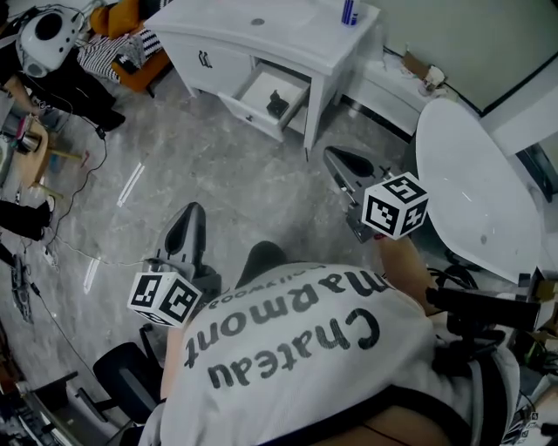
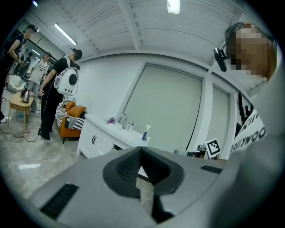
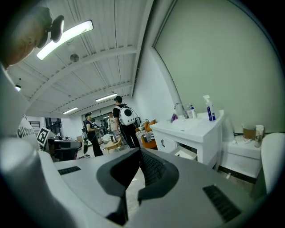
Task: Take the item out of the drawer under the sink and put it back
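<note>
A white sink cabinet (image 1: 261, 35) stands across the floor ahead of me. Its lower drawer (image 1: 253, 91) is pulled out, and a dark item (image 1: 277, 104) lies inside it. The cabinet also shows in the left gripper view (image 2: 100, 136) and in the right gripper view (image 3: 196, 129), where the open drawer (image 3: 186, 153) is visible. My left gripper (image 1: 193, 213) (image 2: 141, 149) is held over the grey floor, well short of the cabinet, shut and empty. My right gripper (image 1: 336, 157) (image 3: 139, 151) is closer to the cabinet's right leg, also shut with nothing in it.
A blue spray bottle (image 1: 349, 10) stands on the counter. A white oval tub (image 1: 475, 196) lies at the right, a low white shelf (image 1: 397, 83) behind it. An orange sofa (image 1: 139, 65), a small wooden table (image 1: 30, 148), floor cables and several people (image 2: 62, 89) are at the left.
</note>
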